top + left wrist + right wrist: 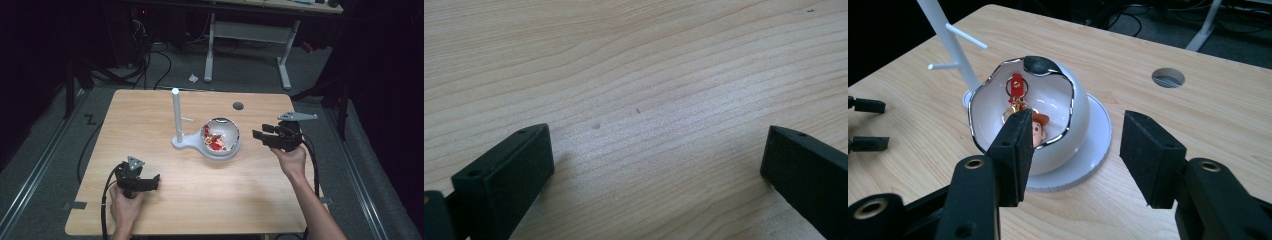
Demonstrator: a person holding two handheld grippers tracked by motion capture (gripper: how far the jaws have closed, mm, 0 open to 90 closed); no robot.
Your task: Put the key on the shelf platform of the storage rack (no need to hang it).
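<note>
A white egg-shaped bowl point(234, 131) with a jagged silver rim sits on a round white base in the middle of the wooden table. Inside lies a red keychain with a small cowboy figure point(215, 142), seen close in the right gripper view as the keychain point(1018, 92) against the bowl's inner wall point(1058, 95). A white peg stand point(176, 117) rises just left of the bowl. My right gripper point(257, 133) hovers to the bowl's right, pointing at it, open with nothing between the jaws point(1078, 120). My left gripper point(156, 181) rests near the front left, open wide over bare wood point(656, 137).
A round cable hole point(238, 106) lies behind the bowl. The stand's thin side pegs point(968, 39) stick out toward the bowl. Bare tabletop point(210, 190) stretches between the two hands. Dark floor, cables and a desk frame lie beyond the far edge.
</note>
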